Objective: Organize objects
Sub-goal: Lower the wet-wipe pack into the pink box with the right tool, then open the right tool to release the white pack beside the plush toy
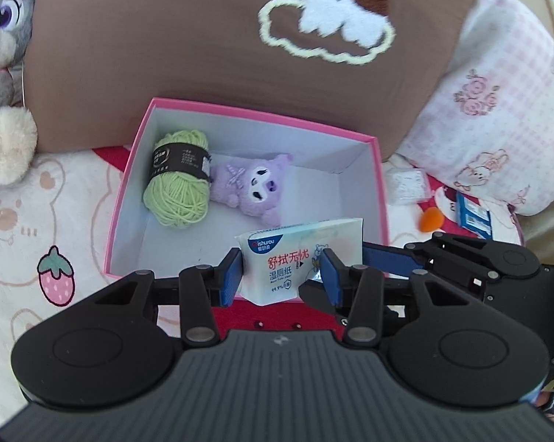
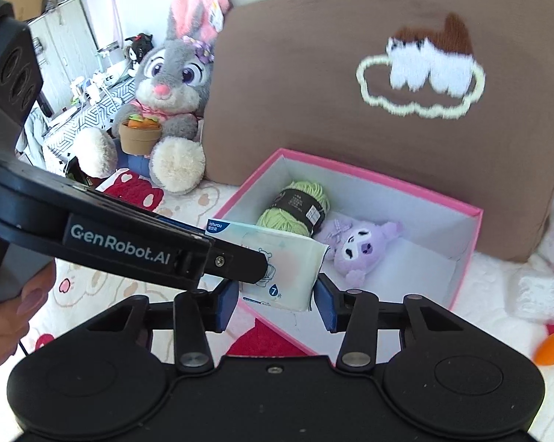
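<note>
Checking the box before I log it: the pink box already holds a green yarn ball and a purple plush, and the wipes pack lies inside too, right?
Not quite. The wipes pack is gripped by the left gripper over the pink box edge, per the left wrist view.

both wrist views look down, close, sharing the pink box (image 1: 382, 199).

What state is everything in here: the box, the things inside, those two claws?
pink box: open, no lid on.
green yarn: wound, banded, lying in the box.
purple plush: lying in the box.
wipes pack: held over the box's near rim.
left gripper: shut on the wipes pack.
right gripper: straddles the pack; contact unclear.
</note>
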The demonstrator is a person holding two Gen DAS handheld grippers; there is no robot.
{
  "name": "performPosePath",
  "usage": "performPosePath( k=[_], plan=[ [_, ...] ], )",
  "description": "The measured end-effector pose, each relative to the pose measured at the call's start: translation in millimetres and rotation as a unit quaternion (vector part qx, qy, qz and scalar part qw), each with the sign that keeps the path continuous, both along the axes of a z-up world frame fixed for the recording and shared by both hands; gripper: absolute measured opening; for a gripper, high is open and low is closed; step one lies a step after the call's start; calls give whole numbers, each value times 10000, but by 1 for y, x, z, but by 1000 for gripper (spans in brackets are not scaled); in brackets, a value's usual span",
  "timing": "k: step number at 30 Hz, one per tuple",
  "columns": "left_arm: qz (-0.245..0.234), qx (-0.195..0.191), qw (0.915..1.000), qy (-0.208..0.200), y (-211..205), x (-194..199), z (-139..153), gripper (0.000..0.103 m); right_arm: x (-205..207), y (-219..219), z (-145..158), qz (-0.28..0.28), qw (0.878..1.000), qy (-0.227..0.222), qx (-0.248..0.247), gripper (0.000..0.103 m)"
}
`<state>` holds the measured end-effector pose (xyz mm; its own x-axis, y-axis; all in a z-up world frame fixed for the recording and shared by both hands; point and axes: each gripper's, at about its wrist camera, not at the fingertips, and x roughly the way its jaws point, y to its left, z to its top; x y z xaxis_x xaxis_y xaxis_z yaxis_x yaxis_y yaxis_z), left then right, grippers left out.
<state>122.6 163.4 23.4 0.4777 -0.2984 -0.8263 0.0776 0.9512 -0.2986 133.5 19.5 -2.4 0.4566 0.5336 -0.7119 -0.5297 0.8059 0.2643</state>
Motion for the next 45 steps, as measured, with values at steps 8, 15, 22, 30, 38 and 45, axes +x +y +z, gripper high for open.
performPosePath(
  k=[8,15,22,30,38,45],
  plan=[
    [71,-57,9989,457,4,44,-47,44,41,6,-47,-312,9975,632,20,45],
    [174,-97,9975,673,8,65,-84,44,66,9,-85,-577,9917,1142,94,43],
    [288,-63,9969,724,13,77,-110,44,81,15,-108,-781,9858,1486,91,42],
    [340,12,9967,733,14,86,-123,42,90,16,-124,-1027,9821,1576,-20,37],
    [365,255,9973,581,9,94,-132,40,91,19,-130,-1115,9823,1497,-180,23],
    [280,378,9982,374,9,88,-118,41,92,14,-130,-1314,9790,1545,-176,24]
  ],
)
